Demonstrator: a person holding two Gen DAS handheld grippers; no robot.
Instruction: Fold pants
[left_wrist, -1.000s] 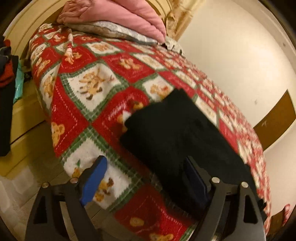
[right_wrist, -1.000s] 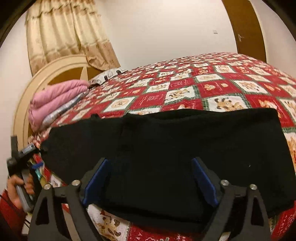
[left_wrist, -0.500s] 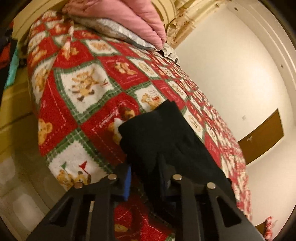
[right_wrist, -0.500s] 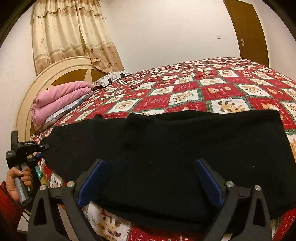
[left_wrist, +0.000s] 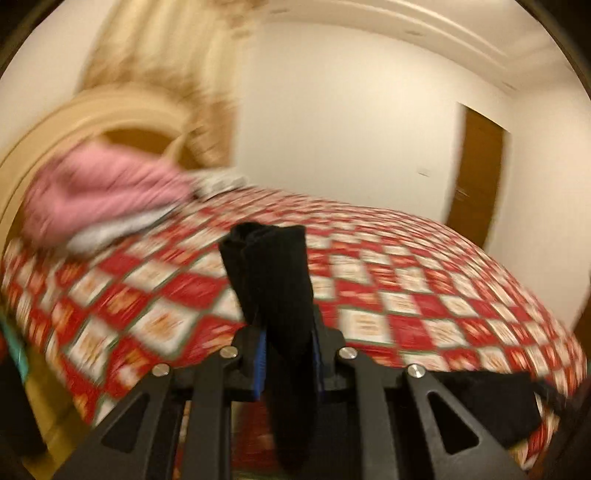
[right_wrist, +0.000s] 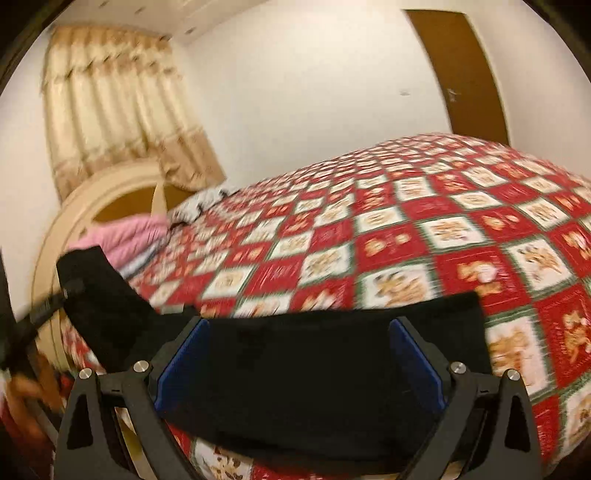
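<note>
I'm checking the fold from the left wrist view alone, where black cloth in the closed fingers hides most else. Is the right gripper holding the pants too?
Observer: No. The right gripper is open, its jaws spread wide over the pants, gripping nothing.
Operator: Is the rest of the pants off the bed?
Observer: Only the end at the left gripper is raised; in the right wrist view the middle and far end lie flat on the quilt.
Operator: Where does the raised end sit?
Observer: On the headboard side, up in front of the pink bedding.
</note>
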